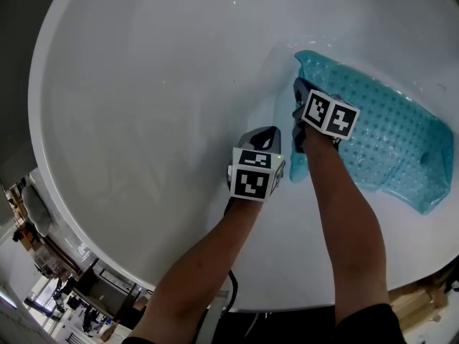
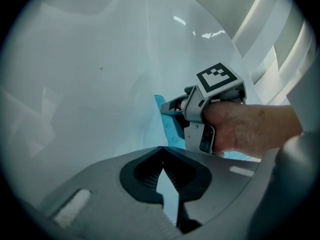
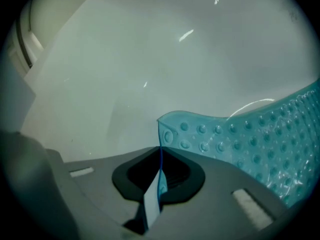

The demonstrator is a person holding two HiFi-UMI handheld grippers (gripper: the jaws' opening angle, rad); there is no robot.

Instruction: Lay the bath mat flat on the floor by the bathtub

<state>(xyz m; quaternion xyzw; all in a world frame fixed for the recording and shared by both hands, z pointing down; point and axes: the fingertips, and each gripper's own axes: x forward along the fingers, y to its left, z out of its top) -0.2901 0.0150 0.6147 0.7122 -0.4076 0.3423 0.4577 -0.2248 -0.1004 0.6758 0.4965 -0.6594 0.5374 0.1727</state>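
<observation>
A translucent teal bath mat (image 1: 391, 145) with raised bumps lies inside the white bathtub (image 1: 143, 106), against its right wall. My right gripper (image 1: 297, 124) is shut on the mat's left edge. In the right gripper view the thin edge (image 3: 160, 134) stands upright between the closed jaws (image 3: 160, 154), and the rest of the mat (image 3: 260, 144) spreads away to the right. My left gripper (image 1: 270, 136) hangs just left of it, shut with nothing in it. The left gripper view shows its closed jaws (image 2: 161, 151) and, beyond them, the right gripper (image 2: 172, 109) on the mat's edge (image 2: 169, 126).
The tub's rounded rim (image 1: 86, 228) curves along the left and the bottom of the head view. Beyond it lie furniture and floor at the lower left (image 1: 50, 285), a dark cable (image 1: 231, 292) and pale wooden pieces at the lower right (image 1: 423, 299).
</observation>
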